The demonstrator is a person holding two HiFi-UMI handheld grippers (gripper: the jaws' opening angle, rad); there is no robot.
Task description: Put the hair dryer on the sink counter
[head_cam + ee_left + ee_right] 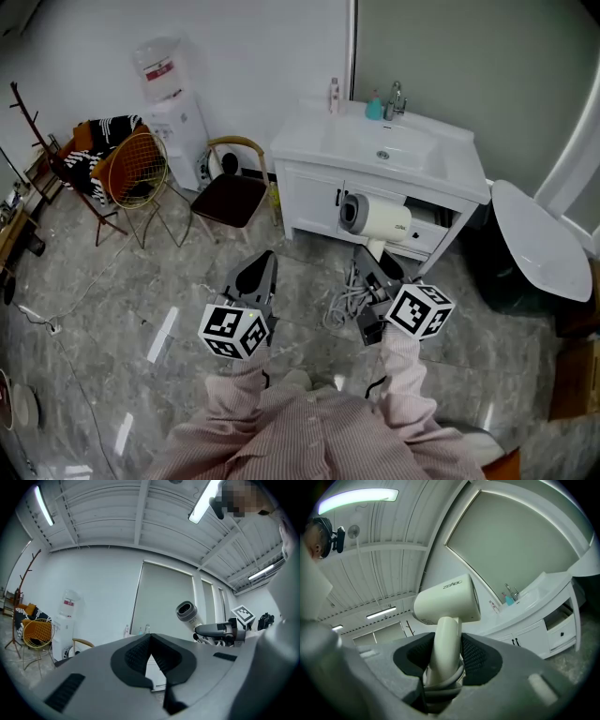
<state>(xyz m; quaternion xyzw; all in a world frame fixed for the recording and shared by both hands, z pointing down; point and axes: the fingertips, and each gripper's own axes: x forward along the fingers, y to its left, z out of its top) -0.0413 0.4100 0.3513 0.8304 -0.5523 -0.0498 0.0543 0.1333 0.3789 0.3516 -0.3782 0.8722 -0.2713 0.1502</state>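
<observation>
Fingers of the right gripper (447, 654) clamp the handle of the hair dryer (447, 603), barrel upward, holding it in the air well short of the sink bench (457, 148), likely for carrying it over. Only the head view shows its cord (344, 298) hanging in a loose bundle below the grip. The left gripper view shows the left gripper (150, 654) empty, fingers pressed together.

Mock bathroom corner in an industrial hall: sink counter (302, 141), water dispenser (174, 120), chairs (231, 193), strip-lit ceiling (117, 513).
</observation>
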